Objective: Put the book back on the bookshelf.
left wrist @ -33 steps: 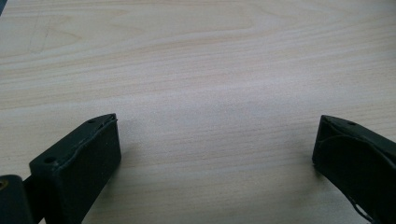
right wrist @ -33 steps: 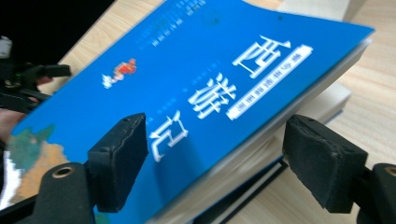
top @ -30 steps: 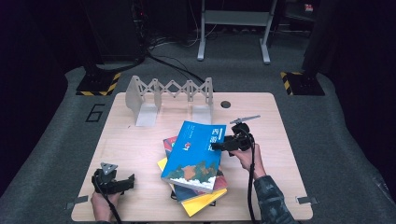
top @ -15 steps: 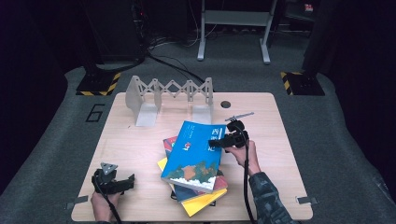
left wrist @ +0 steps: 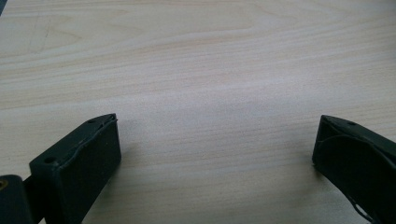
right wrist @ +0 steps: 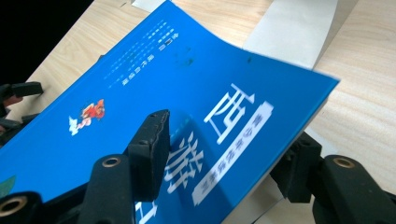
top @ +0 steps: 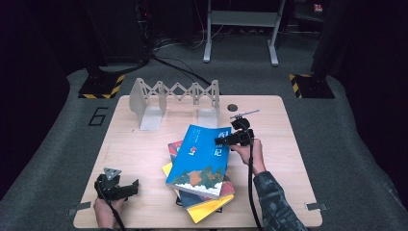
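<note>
Blue book [top: 202, 161] tops the stack, long axis running away from the person; right gripper [top: 222, 141] has been closing astride its far corner, left gripper [top: 126, 188] spread, well apart.

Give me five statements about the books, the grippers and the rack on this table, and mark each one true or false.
1. The blue book lies on top of the stack. True.
2. The right gripper has the blue book's edge between its jaws. True; the jaws have just been closing.
3. The left gripper holds a yellow book. False: its jaws stand open over bare table.
4. The grey folding rack has books standing in it. False: no books stand in it.
5. The yellow book sits at the bottom of the stack. True.
</note>
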Available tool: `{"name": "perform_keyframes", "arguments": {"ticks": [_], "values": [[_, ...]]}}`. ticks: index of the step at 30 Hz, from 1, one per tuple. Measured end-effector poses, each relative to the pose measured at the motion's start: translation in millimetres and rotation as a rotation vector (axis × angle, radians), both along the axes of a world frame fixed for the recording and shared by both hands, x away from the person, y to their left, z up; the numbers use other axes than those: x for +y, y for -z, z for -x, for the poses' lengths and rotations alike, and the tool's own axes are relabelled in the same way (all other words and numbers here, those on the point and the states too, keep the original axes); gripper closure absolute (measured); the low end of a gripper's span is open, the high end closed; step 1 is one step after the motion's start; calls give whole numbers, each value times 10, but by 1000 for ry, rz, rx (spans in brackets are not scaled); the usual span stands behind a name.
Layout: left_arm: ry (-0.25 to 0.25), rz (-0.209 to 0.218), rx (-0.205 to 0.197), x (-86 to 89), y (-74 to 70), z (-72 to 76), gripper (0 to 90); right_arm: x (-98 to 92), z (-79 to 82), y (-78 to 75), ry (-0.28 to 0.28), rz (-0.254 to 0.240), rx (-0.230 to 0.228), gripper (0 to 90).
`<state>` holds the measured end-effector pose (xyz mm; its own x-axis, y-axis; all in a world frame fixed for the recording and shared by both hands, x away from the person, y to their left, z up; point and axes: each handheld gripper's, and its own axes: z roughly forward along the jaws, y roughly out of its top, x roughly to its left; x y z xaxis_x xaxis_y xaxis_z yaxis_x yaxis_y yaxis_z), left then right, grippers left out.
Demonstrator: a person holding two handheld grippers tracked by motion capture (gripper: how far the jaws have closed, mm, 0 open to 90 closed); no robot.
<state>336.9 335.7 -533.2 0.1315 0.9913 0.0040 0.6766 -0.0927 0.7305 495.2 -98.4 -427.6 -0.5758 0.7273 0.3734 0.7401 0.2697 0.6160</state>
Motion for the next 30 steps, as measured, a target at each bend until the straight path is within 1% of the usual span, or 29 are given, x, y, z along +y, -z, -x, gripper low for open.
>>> {"name": "perform_keyframes", "arguments": {"ticks": [1,2,4,5,6,7,9,10,12,14,17,18,21,24,25,26,27,30], "values": [[0,0,0,0,0,0,8,8,-8,-4,5,-4,10,448],[0,0,0,0,0,0,8,4,-30,2,2,0,-1,461],[0,0,0,0,0,0,8,5,-69,-14,6,-11,18,499],[-1,0,0,-1,0,0,8,3,-87,-13,6,-11,9,511],[0,0,0,0,0,0,8,3,-102,-20,3,-16,20,526],[0,0,0,0,0,0,8,3,-114,-20,0,-10,7,528],[0,0,0,0,0,-1,7,8,-130,-29,2,-3,23,533],[0,0,0,0,0,0,8,14,-138,-35,6,-8,28,539],[0,0,0,0,0,0,8,18,-162,-41,10,1,15,547],[0,0,0,0,0,0,8,35,-187,-60,14,7,20,565],[0,1,0,0,0,-1,7,50,-225,-72,23,14,13,585],[0,0,0,0,0,0,8,51,-238,-76,22,19,22,589],[0,0,0,0,0,0,8,51,-273,-89,32,8,19,628],[0,0,0,0,0,-1,8,66,-311,-110,28,15,24,665],[0,0,0,0,0,-1,8,69,-320,-119,18,18,27,674],[0,0,0,0,0,0,8,74,-322,-126,17,27,32,683],[0,0,0,0,0,-1,8,77,-327,-125,14,20,31,690],[0,0,0,0,0,-1,8,82,-340,-137,16,25,44,717]]}}
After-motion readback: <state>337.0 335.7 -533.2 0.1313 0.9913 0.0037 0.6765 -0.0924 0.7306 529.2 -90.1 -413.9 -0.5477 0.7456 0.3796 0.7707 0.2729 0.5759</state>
